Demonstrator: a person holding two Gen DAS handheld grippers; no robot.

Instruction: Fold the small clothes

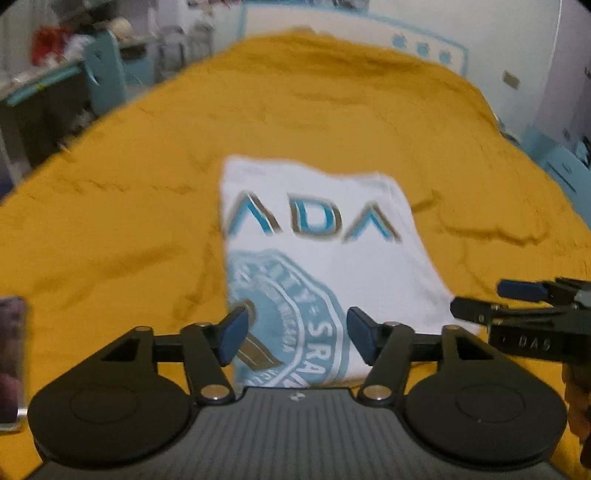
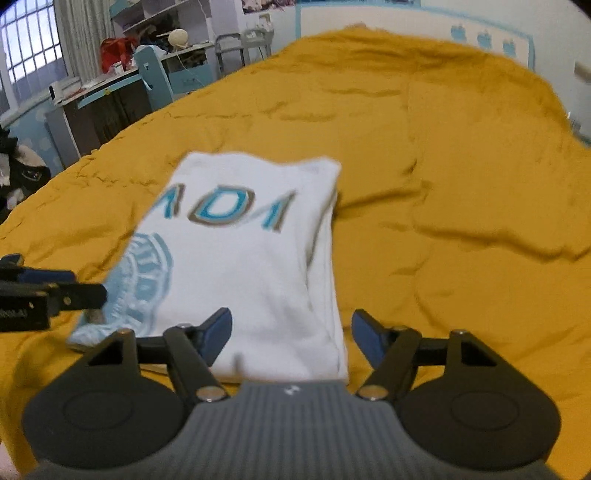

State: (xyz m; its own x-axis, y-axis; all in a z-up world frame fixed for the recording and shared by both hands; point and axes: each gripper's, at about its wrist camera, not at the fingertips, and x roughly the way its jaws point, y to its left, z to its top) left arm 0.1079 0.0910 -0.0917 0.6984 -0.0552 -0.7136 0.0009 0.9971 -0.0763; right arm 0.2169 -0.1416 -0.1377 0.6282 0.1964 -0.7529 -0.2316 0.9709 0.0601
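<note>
Shirt (image 1: 325,258), white and folded into a narrow rectangle, lies flat on the yellow bedspread (image 1: 110,221) of a bed. Blue letters and a round blue emblem show on its upper face. Left gripper (image 1: 295,334) hovers over the shirt's near end, above the emblem; its jaws stand wide apart with nothing between the blue pads, which do not press the cloth. Right gripper (image 2: 291,338) hangs over the near right edge of the shirt, where the folded layers stack; its jaws are also spread wide and hold nothing. Each gripper shows at the edge of the other's view, just beside the shirt's near corners. Both views are blurred. Beyond the bed stand a cluttered desk (image 2: 96,92) and shelves (image 2: 159,14).
</note>
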